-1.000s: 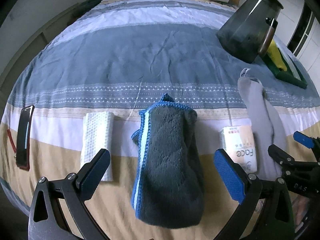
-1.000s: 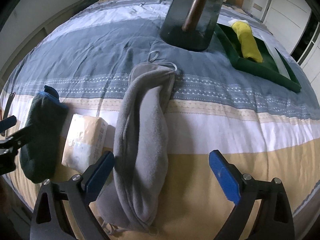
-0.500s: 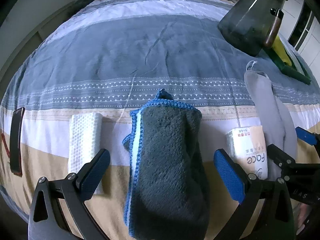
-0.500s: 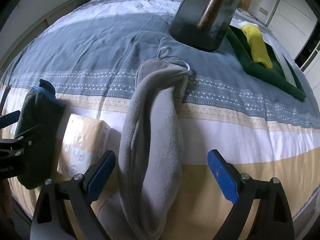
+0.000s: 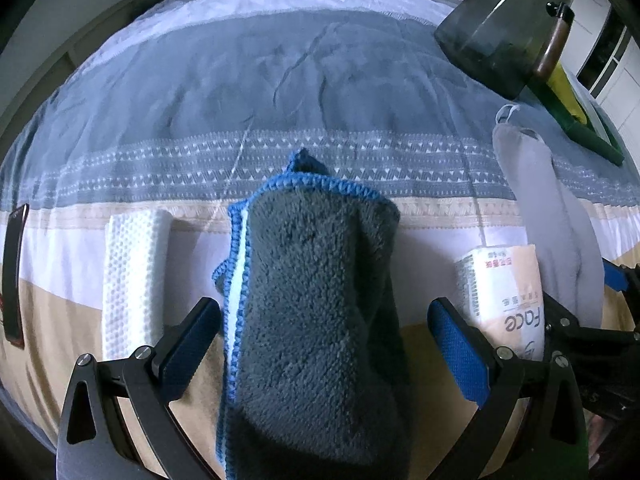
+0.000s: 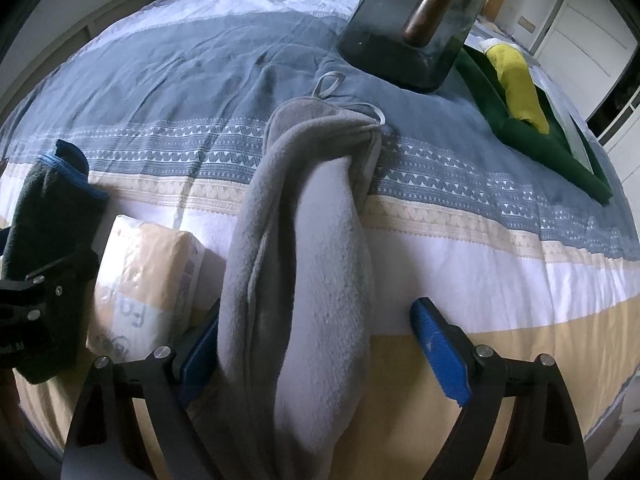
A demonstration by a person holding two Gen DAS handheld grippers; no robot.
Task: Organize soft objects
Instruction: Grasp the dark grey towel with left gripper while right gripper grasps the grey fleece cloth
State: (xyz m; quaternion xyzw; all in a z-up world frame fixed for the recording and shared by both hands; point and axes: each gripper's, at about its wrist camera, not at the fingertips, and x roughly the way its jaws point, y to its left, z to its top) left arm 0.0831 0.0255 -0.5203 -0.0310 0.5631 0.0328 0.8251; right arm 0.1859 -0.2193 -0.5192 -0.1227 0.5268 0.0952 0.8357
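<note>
— Both grippers have pushed forward over the bedspread (image 5: 280, 80) since a second ago, so each rolled cloth now reaches further back between the fingers. What does the bed carry, biggest first?

— On the striped bedspread, a dark glass pitcher (image 6: 416, 24) stands at the far right, touching the near corner of a green tray (image 6: 532, 136) that holds a yellow cloth (image 6: 520, 84).

— And the soft things?

— The grey fleece towel (image 6: 312, 264) lies lengthwise, running from the patterned band down between the fingers of the right gripper (image 6: 316, 360). Those jaws stand wide apart; the left pad sits just beside the fleece, the right pad is clear of it. The dark blue-edged towel (image 5: 316, 320) lies the same way between the spread jaws of the left gripper (image 5: 324, 344), neither pad pressing it.

— Between the two?

— A tissue pack (image 5: 508, 300), just beside the grey towel. Left of the dark towel lies a folded white cloth (image 5: 134, 276), and a phone (image 5: 14, 272) rests at the far left edge.
</note>
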